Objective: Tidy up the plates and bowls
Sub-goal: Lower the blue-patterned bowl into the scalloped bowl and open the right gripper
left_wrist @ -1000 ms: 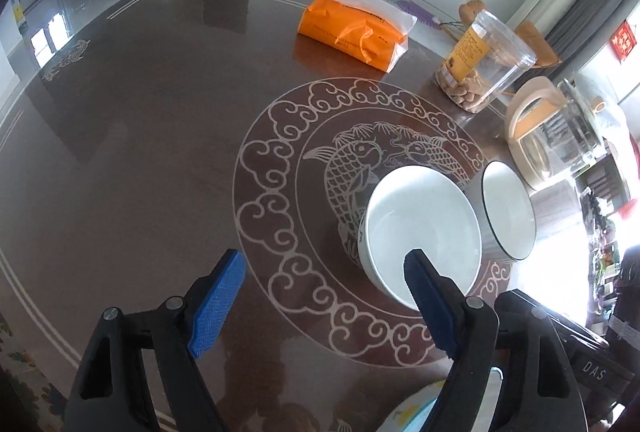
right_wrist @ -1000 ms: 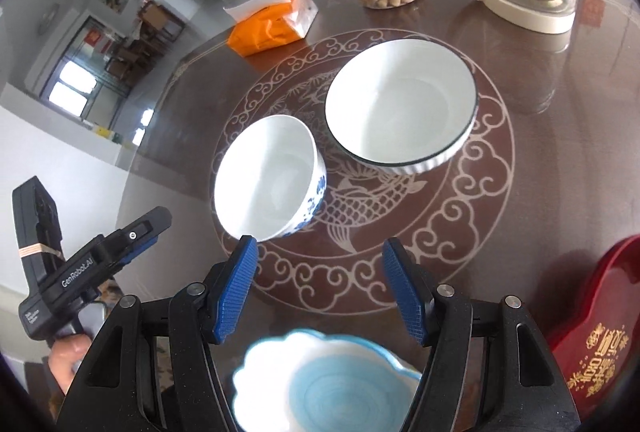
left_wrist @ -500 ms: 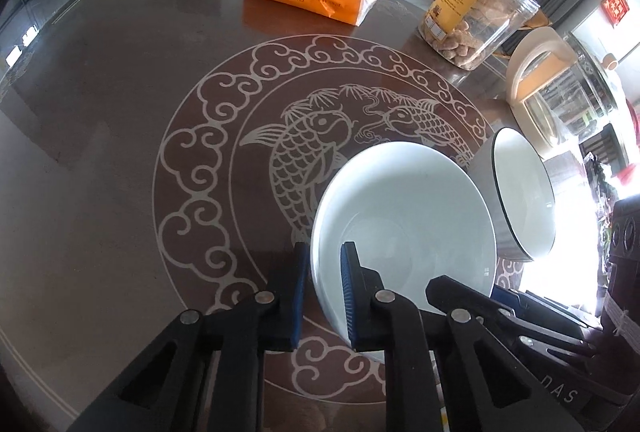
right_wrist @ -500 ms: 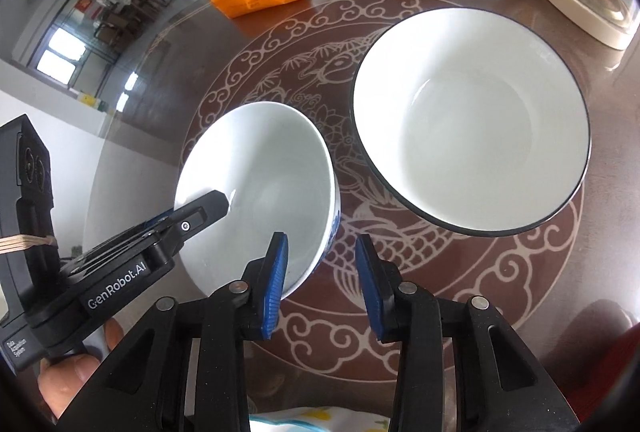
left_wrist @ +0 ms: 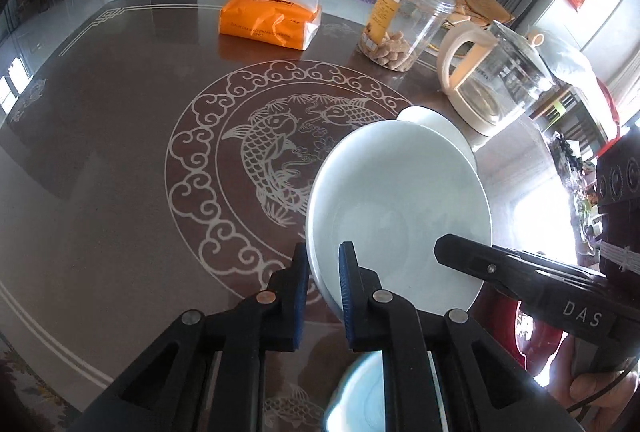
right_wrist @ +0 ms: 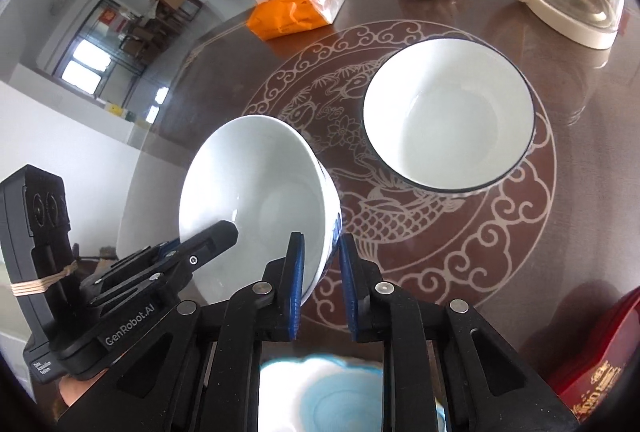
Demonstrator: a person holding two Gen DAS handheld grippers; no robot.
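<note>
Left gripper (left_wrist: pixel 323 278) pinching the near rim of the white bowl (left_wrist: pixel 400 207), low and right of centre in its frame. Right gripper (right_wrist: pixel 321 282) closing on the same bowl's opposite rim, wall between the pads, bowl tilted over the table (right_wrist: pixel 224 71). Black-rimmed bowl (right_wrist: pixel 448 113) upper right, apart.

right hand-held gripper (right_wrist: pixel 321 284): closing on blue-patterned bowl (right_wrist: pixel 256 199) rim | bowl tilted, off table (right_wrist: pixel 520 252)
</note>
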